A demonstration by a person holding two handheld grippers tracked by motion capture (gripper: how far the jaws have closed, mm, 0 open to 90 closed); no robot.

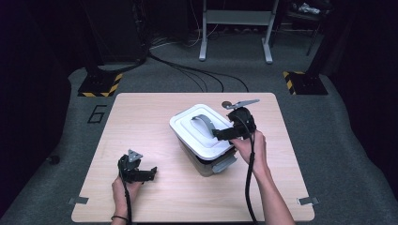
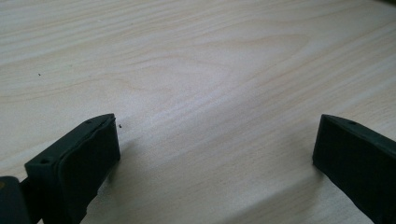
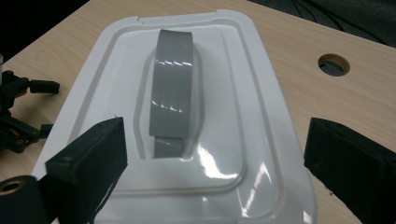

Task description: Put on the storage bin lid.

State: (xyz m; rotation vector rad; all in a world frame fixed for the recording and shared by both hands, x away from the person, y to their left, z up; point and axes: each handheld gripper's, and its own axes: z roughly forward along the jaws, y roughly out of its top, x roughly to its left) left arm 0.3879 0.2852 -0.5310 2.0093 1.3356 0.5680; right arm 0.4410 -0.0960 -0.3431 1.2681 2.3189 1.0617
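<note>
A white lidded storage box (image 1: 202,136) stands in the middle of the wooden table (image 1: 141,117), its grey handle (image 1: 204,121) lying in a hollow of the lid. My right gripper (image 1: 219,134) hovers at the lid's right side and points across it. In the right gripper view its jaws stand wide apart over the lid (image 3: 243,93), with the handle (image 3: 172,79) beyond them and nothing between them. My left gripper (image 1: 151,172) rests low over the table's near left part. In the left gripper view the left gripper (image 2: 215,149) is open over bare wood.
A grey latch (image 1: 224,164) sticks out at the box's near end. A round cable hole (image 3: 333,64) sits in the tabletop behind the box. The left gripper (image 3: 18,112) lies off the lid's left edge. Cables and stand feet lie on the floor past the table.
</note>
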